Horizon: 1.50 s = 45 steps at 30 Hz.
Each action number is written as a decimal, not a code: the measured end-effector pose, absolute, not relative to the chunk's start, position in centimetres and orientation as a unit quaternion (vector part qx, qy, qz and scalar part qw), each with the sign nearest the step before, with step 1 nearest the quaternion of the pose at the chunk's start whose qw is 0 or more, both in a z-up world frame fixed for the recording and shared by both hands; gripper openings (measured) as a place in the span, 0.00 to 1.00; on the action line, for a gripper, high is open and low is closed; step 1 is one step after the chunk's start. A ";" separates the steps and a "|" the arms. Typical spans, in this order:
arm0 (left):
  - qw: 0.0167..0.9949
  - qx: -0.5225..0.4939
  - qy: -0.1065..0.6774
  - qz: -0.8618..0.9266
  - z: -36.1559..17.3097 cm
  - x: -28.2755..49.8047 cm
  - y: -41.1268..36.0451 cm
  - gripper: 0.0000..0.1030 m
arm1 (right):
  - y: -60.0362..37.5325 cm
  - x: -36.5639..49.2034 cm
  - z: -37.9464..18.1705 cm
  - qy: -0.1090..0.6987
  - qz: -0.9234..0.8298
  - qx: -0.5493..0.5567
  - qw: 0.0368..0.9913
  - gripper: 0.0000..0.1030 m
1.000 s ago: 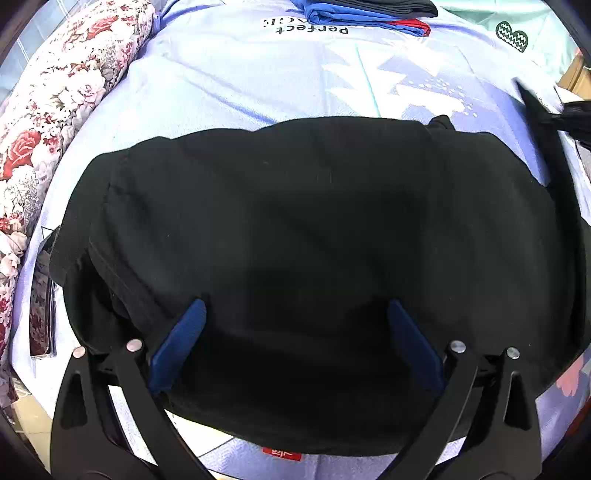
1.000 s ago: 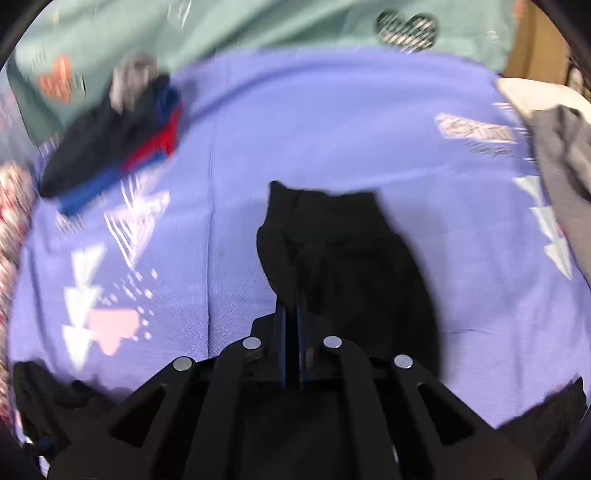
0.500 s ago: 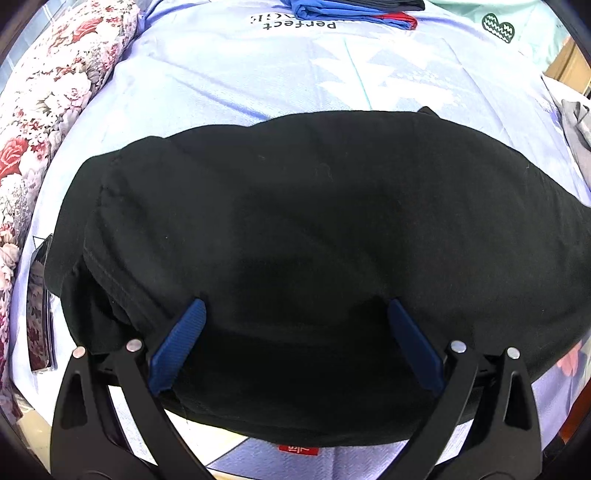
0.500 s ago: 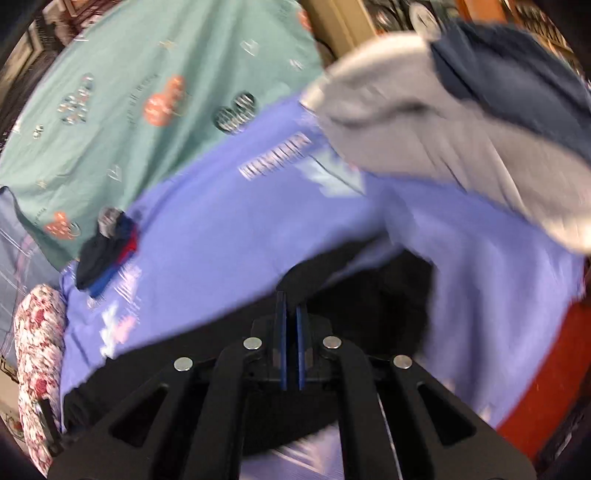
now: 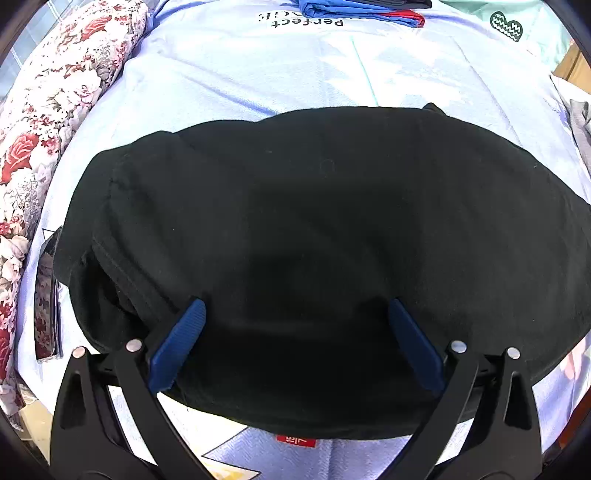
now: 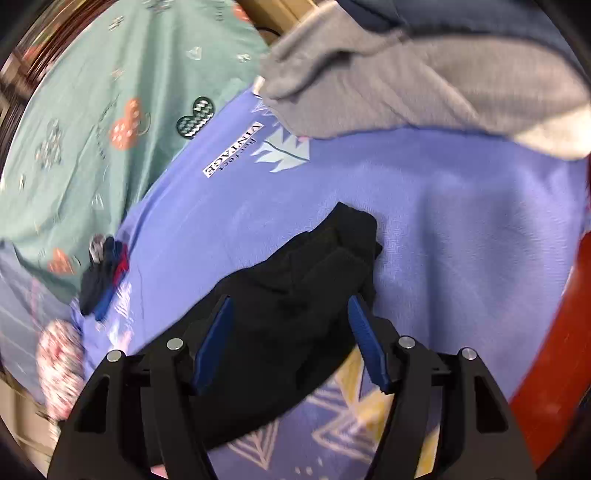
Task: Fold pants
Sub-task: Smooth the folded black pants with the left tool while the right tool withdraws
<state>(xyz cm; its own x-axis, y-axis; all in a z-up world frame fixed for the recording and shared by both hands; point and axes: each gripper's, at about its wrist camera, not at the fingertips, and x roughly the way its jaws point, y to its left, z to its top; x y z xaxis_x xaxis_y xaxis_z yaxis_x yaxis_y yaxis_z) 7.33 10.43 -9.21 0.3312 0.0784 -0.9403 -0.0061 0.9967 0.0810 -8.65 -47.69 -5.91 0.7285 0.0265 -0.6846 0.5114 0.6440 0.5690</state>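
Pants (image 5: 317, 240) on bedsheet (image 5: 229, 74), clothes stack (image 5: 358, 7) behind

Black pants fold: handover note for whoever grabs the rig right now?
Left tool: open, holding nothing, poised over the near edge of the black pants.
Right tool: open, holding nothing, above the pants' end.
Pants lie folded in a wide band on the purple sheet; one bunched end sticks out.
Done: at least one fold.
Left: probably tidy that end and fold again.
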 end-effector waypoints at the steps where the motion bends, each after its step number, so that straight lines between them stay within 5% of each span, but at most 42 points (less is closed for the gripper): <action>1: 0.815 0.031 0.578 0.027 -9.2 7.3 10.5 0.97 | -48.1 -8.0 -6.1 0.340 -0.139 0.403 0.838 0.61; 4: 0.814 0.030 0.579 0.030 -9.2 7.2 10.7 0.97 | -48.8 -6.5 -6.9 0.350 -0.120 0.425 0.826 0.36; 5: 0.814 0.030 0.579 0.031 -9.2 7.2 10.7 0.97 | -49.1 -6.2 -7.1 0.358 -0.128 0.425 0.822 0.18; 7: 0.813 0.031 0.580 0.034 -9.3 7.2 10.5 0.97 | -49.6 -5.9 -7.2 0.366 -0.143 0.419 0.819 0.10; 12: 0.810 0.038 0.584 0.039 -9.4 7.3 10.2 0.98 | -49.1 -6.9 -3.5 0.321 -0.188 0.319 0.872 0.08; 17: 0.809 0.052 0.584 0.033 -9.3 6.7 10.0 0.98 | -48.7 -5.3 -6.5 0.402 -0.247 0.243 0.848 0.11; 20: 0.809 0.058 0.585 0.028 -9.0 6.2 10.2 0.98 | -47.7 -5.3 -6.2 0.418 -0.319 0.154 0.837 0.59; 23: 0.811 0.052 0.583 0.017 -8.2 6.0 10.6 0.98 | -47.0 -6.3 -3.4 0.367 -0.371 0.106 0.846 0.59; 28: 0.832 0.053 0.551 0.031 -6.6 7.1 10.9 0.98 | -43.4 -3.5 -1.4 0.346 -0.181 0.162 0.906 0.57; 30: 0.837 0.054 0.544 0.037 -6.8 7.8 10.9 0.98 | -40.5 -0.6 -2.7 0.383 -0.094 0.176 0.902 0.39; 32: 0.829 0.052 0.555 0.041 -7.7 8.3 11.1 0.98 | -37.7 2.1 -5.1 0.436 -0.033 0.181 0.881 0.31; 35: 0.817 0.038 0.575 0.037 -9.4 8.2 12.4 0.98 | -35.9 4.8 -8.5 0.507 -0.052 0.157 0.846 0.31; 39: 0.822 0.026 0.568 0.011 -9.1 7.2 13.4 0.98 | -34.3 6.2 -6.7 0.489 -0.081 0.129 0.859 0.33; 45: 0.827 0.026 0.561 0.005 -9.2 6.6 13.6 0.98 | -22.9 11.9 -4.0 0.476 0.116 0.065 0.870 0.34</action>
